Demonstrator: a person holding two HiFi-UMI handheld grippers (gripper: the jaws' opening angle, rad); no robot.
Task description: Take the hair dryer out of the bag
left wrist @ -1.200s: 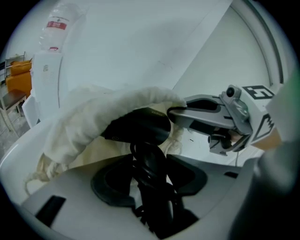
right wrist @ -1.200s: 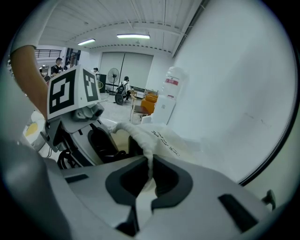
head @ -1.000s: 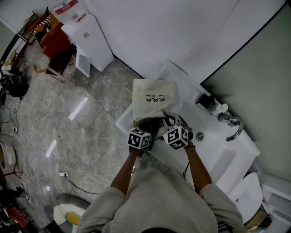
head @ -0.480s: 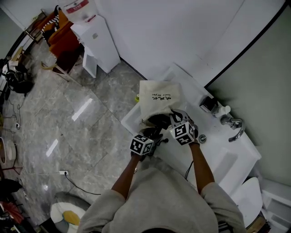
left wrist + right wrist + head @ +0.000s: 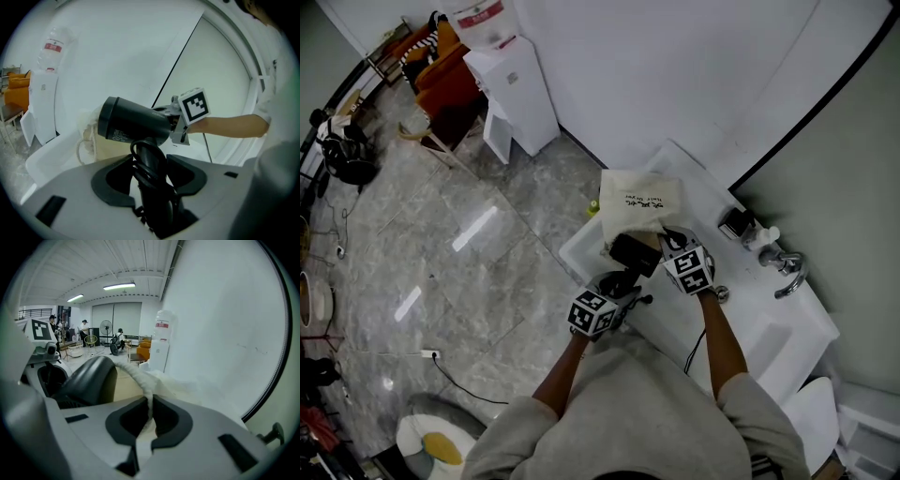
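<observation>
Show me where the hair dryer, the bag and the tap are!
hair dryer (image 5: 135,123): left gripper view, on its black barrel.
bag (image 5: 642,208): head view, on its cream cloth side.
tap (image 5: 787,263): head view, on its metal neck.

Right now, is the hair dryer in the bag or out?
Out: the hair dryer shows whole in front of the bag, handle in the left gripper.

Grey shirt (image 5: 628,417); left hand-held gripper (image 5: 150,174) and right hand-held gripper (image 5: 149,416) carry black-and-white marker cubes (image 5: 592,312).
</observation>
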